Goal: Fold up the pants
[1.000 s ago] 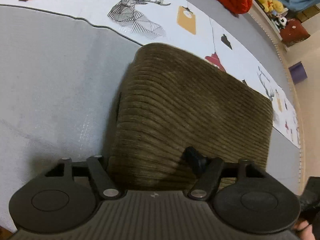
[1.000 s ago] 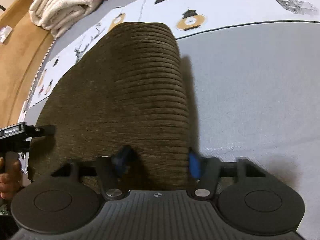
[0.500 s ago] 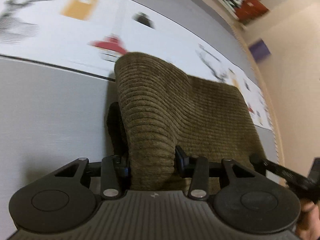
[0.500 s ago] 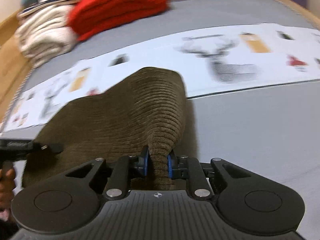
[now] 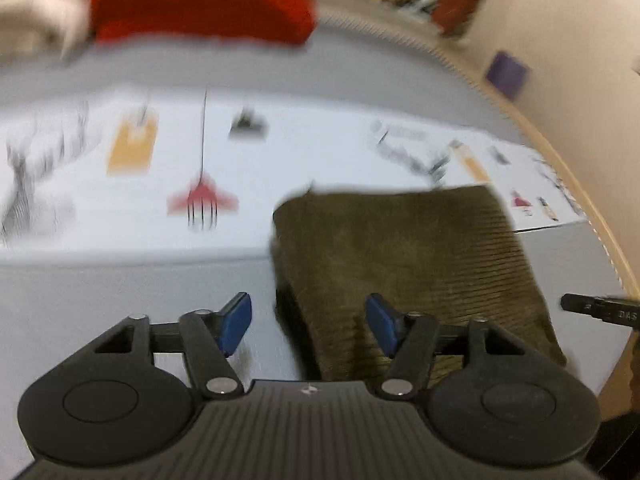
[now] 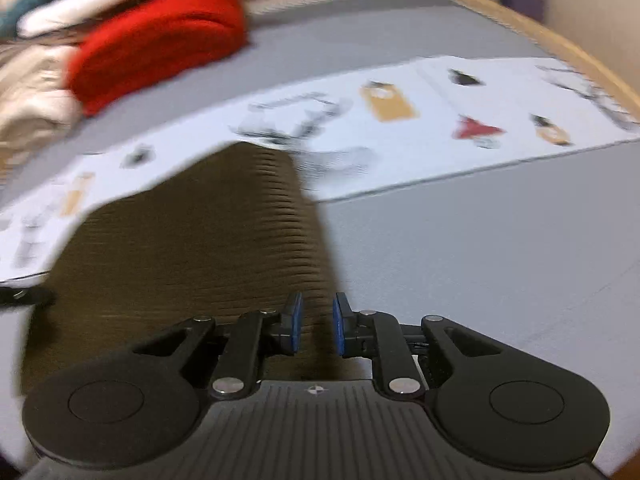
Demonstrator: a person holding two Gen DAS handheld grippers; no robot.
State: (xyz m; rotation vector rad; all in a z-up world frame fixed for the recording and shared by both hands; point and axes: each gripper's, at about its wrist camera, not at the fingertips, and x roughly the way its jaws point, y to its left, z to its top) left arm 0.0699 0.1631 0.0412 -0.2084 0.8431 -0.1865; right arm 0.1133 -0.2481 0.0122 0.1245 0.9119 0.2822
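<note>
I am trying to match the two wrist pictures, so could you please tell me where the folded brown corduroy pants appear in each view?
Left wrist: folded brown corduroy pants lie right of centre, ahead of the opening left gripper.
Right wrist: the pants fill the lower left, reaching the right gripper.
Shared landmark: red folded fabric, top left in both.

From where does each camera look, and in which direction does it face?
Left wrist: sits behind the left gripper, its jaws opening and empty, tilted down at the folded brown corduroy pants on the grey mat.
Right wrist: sits behind the right gripper, jaws narrow, over the pants' right edge.
Shared: pants, printed sheet, red cushion.
</note>
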